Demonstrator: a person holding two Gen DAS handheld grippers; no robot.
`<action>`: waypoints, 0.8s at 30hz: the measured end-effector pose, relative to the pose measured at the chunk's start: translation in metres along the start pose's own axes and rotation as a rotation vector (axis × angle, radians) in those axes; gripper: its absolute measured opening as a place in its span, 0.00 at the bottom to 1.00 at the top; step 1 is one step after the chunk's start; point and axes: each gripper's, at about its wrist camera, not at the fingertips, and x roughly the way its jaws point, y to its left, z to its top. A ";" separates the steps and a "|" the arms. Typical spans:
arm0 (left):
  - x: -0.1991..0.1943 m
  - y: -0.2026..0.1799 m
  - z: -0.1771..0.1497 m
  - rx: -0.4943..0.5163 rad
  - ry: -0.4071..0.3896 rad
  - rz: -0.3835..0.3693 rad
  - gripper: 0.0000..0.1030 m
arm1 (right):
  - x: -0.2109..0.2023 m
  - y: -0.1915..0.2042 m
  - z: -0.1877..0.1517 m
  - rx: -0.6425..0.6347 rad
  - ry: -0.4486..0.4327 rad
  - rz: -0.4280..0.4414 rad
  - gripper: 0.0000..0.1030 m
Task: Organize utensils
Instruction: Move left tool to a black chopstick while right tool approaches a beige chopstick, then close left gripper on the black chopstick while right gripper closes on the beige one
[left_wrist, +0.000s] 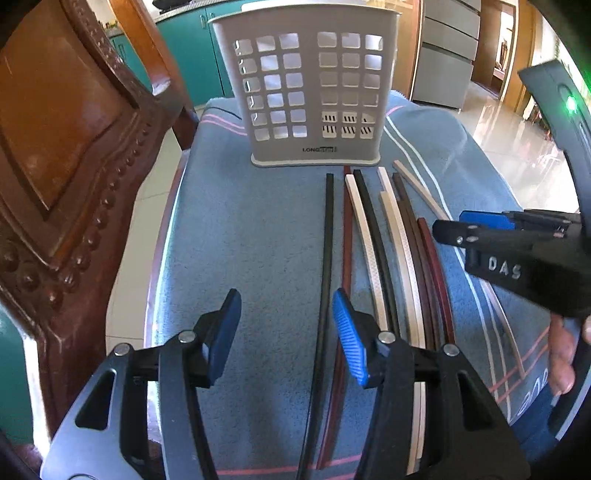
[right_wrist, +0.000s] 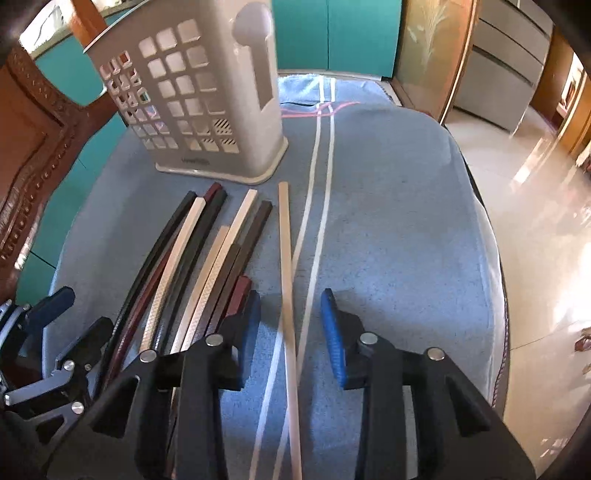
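Note:
Several chopsticks, black, dark red and beige, lie side by side on the blue cloth (left_wrist: 258, 229), pointing at a grey perforated utensil holder (left_wrist: 314, 92) that stands upright at the far end. My left gripper (left_wrist: 286, 332) is open, its fingers either side of the leftmost black chopstick (left_wrist: 327, 258). My right gripper (right_wrist: 290, 332) is open above a lone beige chopstick (right_wrist: 286, 258). The holder also shows in the right wrist view (right_wrist: 207, 96), and the chopstick bundle (right_wrist: 192, 254) lies left of my right gripper. The right gripper appears side-on in the left view (left_wrist: 447, 230).
A carved wooden chair (left_wrist: 70, 166) stands close on the left of the table. Teal cabinets (right_wrist: 332, 33) and a grey drawer unit (left_wrist: 447, 51) are behind. The table's right edge (right_wrist: 495, 258) drops to a shiny tiled floor.

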 end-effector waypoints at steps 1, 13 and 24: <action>0.002 0.002 0.001 -0.008 0.007 -0.007 0.51 | 0.003 0.001 0.002 -0.004 0.000 0.005 0.26; 0.032 0.016 0.026 -0.064 0.055 -0.064 0.47 | -0.002 -0.027 0.006 0.058 0.010 0.093 0.06; 0.050 -0.001 0.062 -0.008 0.103 -0.087 0.42 | 0.004 -0.022 0.008 0.025 0.009 0.038 0.12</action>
